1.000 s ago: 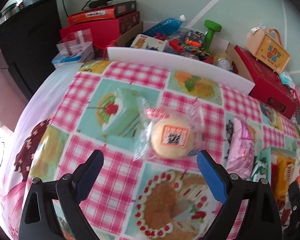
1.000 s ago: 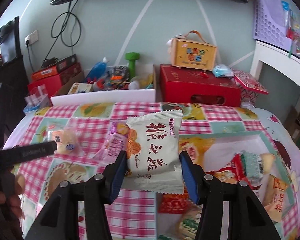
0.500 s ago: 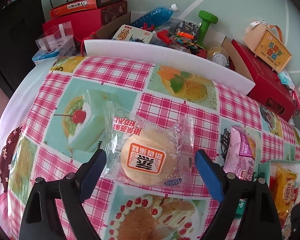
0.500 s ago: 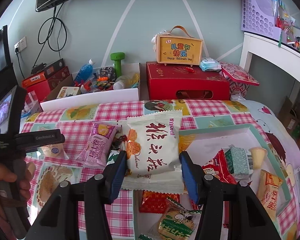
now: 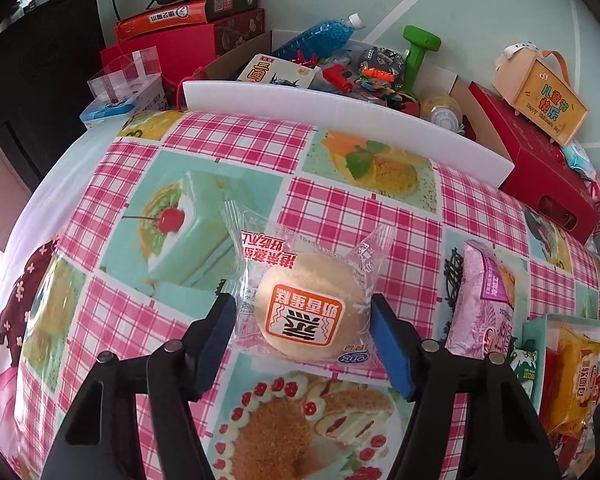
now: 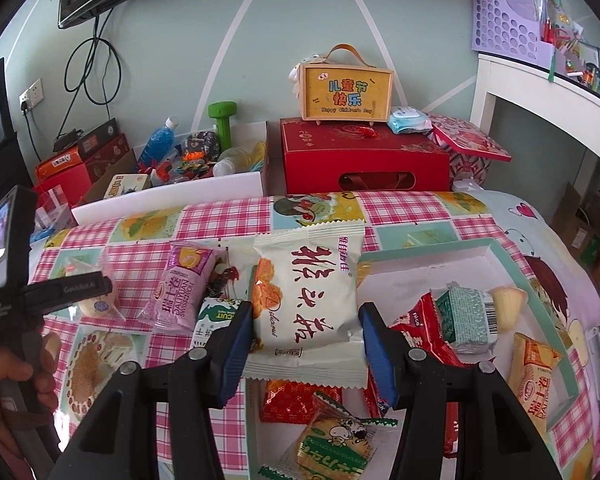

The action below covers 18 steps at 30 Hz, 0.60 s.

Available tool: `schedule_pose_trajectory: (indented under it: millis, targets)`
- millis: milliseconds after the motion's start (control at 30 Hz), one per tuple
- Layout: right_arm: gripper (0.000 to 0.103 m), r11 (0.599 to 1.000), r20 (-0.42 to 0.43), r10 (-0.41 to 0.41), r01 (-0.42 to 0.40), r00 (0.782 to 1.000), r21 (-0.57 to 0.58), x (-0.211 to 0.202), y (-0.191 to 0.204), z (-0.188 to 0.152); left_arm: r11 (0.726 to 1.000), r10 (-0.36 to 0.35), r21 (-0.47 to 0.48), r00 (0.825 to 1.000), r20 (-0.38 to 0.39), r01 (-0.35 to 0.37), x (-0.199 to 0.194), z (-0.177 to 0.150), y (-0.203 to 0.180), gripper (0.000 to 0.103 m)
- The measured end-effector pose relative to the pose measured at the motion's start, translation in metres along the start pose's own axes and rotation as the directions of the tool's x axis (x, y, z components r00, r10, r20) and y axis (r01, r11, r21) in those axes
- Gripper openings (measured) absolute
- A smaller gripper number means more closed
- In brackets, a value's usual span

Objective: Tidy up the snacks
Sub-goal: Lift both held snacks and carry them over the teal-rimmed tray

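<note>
The left claw point(image 5: 304, 336) is closing around the wrapped bun point(image 5: 310, 320) lying on the counter point(image 5: 340, 216), pads seemingly touching its wrapper. The right claw point(image 6: 306, 340) is gripping the white snack packet point(image 6: 308, 300) above the tray point(image 6: 432, 248).
</note>
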State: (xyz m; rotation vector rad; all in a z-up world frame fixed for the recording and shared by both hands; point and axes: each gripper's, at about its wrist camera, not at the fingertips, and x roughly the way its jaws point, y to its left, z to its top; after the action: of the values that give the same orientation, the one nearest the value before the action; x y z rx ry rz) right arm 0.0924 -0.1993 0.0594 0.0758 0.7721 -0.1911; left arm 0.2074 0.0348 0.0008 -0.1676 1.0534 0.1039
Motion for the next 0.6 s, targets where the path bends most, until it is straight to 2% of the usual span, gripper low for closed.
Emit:
schedule_pose_trajectory:
  millis: [600]
  targets:
    - [0.056,0.999,0.008,0.008,-0.008,1.0,0.042,-0.006,-0.019,0.002,0.999,-0.028,-0.017,1.0,0.01,0.028,-0.04,-0.059,-0.03,0.064]
